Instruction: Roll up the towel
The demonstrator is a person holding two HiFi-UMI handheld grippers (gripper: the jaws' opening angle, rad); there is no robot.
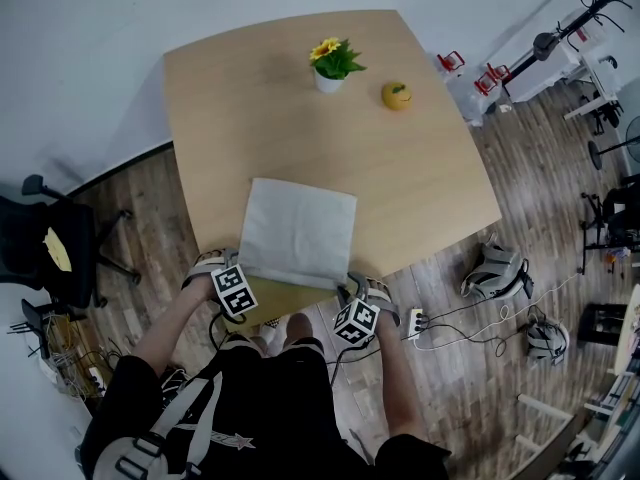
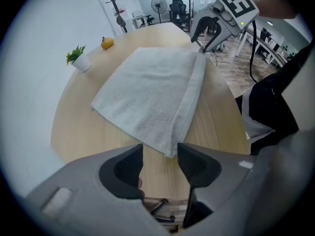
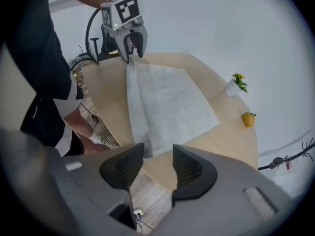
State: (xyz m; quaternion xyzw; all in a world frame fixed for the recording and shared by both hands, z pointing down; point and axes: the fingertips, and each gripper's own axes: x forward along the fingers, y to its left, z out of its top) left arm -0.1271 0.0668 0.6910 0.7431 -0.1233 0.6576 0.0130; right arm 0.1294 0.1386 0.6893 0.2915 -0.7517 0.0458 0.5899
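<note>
A grey towel [image 1: 300, 230] lies flat on the wooden table [image 1: 430, 168], with a narrow folded strip along its near edge. My left gripper [image 1: 218, 268] stands open over the towel's near-left corner. In the left gripper view the towel [image 2: 152, 92] ends in a corner just at the open left gripper [image 2: 160, 151], and neither pad presses on it. My right gripper [image 1: 362, 288] is open at the near-right corner. The right gripper view shows the towel [image 3: 170, 102] ending in front of the open right gripper [image 3: 158, 154]. Each gripper also sees the other across the folded strip: the right gripper [image 2: 206, 33] and the left gripper [image 3: 132, 45].
A potted yellow flower [image 1: 332, 63] and an orange fruit [image 1: 397, 95] stand at the table's far side. A black chair [image 1: 50, 248] is on the left. Grey bags [image 1: 497, 271] and a power strip [image 1: 415, 323] lie on the floor to the right.
</note>
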